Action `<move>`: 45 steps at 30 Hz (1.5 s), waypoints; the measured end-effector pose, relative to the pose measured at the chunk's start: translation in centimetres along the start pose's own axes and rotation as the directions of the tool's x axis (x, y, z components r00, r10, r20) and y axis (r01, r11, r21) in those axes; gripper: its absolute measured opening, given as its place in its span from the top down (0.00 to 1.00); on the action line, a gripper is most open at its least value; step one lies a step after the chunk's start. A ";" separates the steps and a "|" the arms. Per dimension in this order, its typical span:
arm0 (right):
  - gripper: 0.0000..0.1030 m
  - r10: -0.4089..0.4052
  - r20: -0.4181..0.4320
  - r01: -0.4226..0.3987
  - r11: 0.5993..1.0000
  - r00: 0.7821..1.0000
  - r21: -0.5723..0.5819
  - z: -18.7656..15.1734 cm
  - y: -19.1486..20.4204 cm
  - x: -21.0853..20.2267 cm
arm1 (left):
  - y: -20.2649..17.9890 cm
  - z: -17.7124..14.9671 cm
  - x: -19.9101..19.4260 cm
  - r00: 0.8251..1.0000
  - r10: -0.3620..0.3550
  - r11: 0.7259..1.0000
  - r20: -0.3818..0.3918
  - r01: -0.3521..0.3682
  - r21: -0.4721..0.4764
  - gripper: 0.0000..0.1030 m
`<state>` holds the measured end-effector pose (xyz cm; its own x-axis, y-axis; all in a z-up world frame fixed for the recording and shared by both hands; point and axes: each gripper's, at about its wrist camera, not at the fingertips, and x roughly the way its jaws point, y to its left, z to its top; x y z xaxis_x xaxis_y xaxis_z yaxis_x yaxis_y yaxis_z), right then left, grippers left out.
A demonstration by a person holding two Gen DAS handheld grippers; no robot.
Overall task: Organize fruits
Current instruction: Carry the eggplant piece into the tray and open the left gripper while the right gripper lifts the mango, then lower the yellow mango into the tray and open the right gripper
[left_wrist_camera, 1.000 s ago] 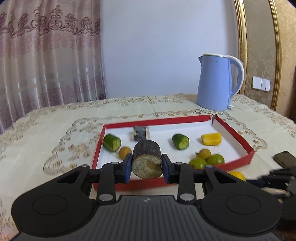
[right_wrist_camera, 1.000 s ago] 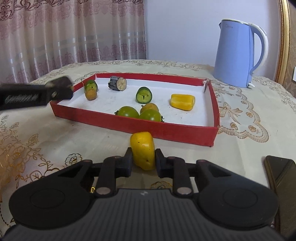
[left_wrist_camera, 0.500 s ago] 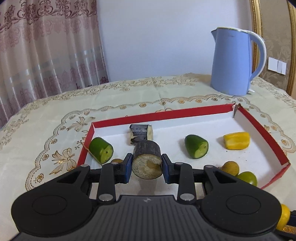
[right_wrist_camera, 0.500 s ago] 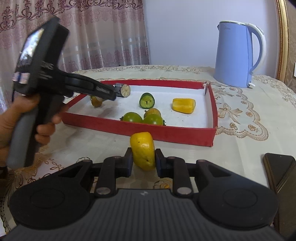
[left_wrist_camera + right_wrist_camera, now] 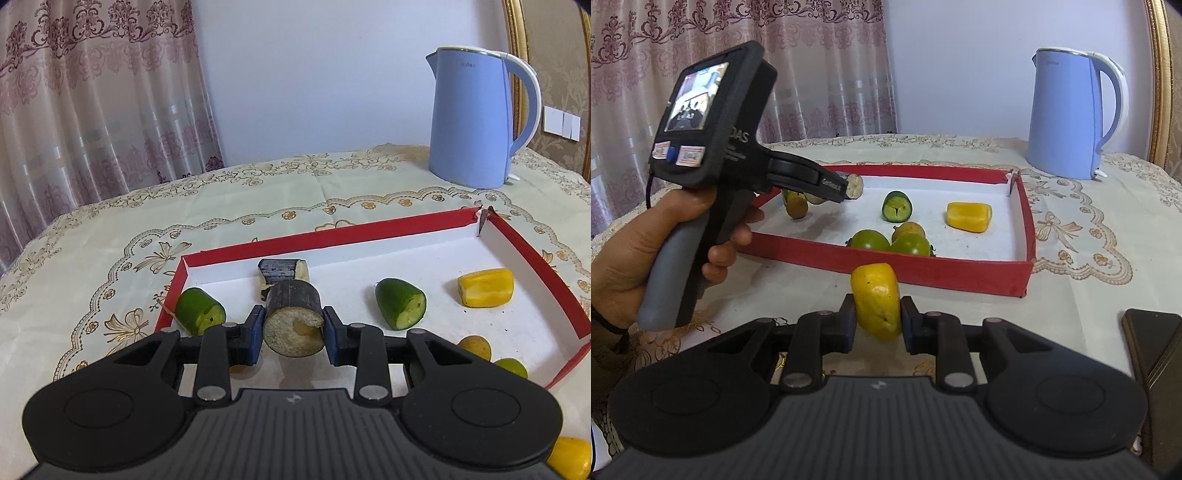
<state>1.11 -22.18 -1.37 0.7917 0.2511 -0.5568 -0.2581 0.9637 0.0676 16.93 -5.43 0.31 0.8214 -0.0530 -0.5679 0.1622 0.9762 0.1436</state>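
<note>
- The left gripper has moved in over the red tray since 1 second ago. It is clamped on a dark eggplant chunk, held above the tray floor near the other eggplant piece.
- The right gripper has stayed put, squeezing a yellow fruit piece in front of the tray.
- A lacy tablecloth covers the table. A blue kettle stands behind, with curtains on the left.

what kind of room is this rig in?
Likely a home dining or living room: an embroidered tablecloth, an electric kettle, patterned curtains behind.
</note>
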 end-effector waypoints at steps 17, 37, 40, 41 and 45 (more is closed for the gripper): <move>0.77 0.012 0.007 -0.012 1.000 1.000 0.013 0.3 0.1 -0.1 | 0.1 -0.6 -3.0 0.994 0.071 0.997 0.082 -0.073 0.019 0.31; 0.77 0.032 0.048 -0.034 0.999 0.998 0.041 2.8 -0.3 1.0 | 5.2 -2.2 -4.7 0.984 0.174 0.979 0.049 -0.167 -0.114 0.22; 0.77 0.025 0.055 -0.027 0.999 0.998 0.045 3.4 -0.4 1.5 | 5.8 -2.7 -4.9 0.982 0.186 0.976 0.043 -0.179 -0.126 0.22; 0.77 0.022 0.057 -0.025 0.999 0.998 0.045 3.7 -0.4 1.7 | 6.0 -2.9 -5.0 0.981 0.189 0.974 0.040 -0.182 -0.131 0.22; 0.77 0.008 0.067 -0.012 0.998 0.998 0.058 4.5 -0.7 2.4 | 6.8 -4.0 -5.8 0.977 0.208 0.967 0.039 -0.200 -0.157 0.20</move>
<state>5.65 -21.90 0.96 0.8248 0.2647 -0.4996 -0.2352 0.9642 0.1226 11.10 2.35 1.37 0.8579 0.1434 -0.4935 -0.0931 0.9878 0.1252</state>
